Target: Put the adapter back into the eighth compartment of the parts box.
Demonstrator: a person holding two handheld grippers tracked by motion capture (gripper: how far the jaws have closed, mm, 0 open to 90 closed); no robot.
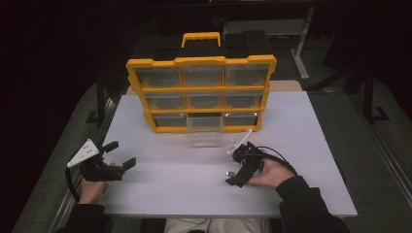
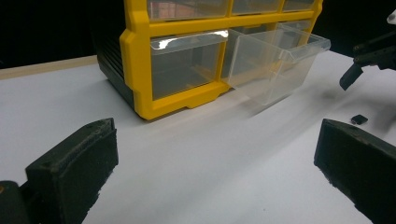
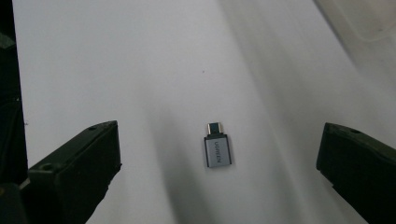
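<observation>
A small grey USB adapter lies flat on the white table, its metal plug pointing away from the camera. My right gripper hovers over it, open, one jaw on either side and neither touching. In the high view the adapter lies just left of the right gripper. The left gripper view has the adapter at far right. My left gripper is open and empty at the table's left. A yellow organizer of clear drawers stands at the back, its bottom-middle drawer pulled out.
From the left gripper view, the organizer's yellow frame and the pulled-out drawer stand ahead, with the right gripper at the far right. A corner of the clear drawer shows beyond the adapter. The white table ends at dark floor.
</observation>
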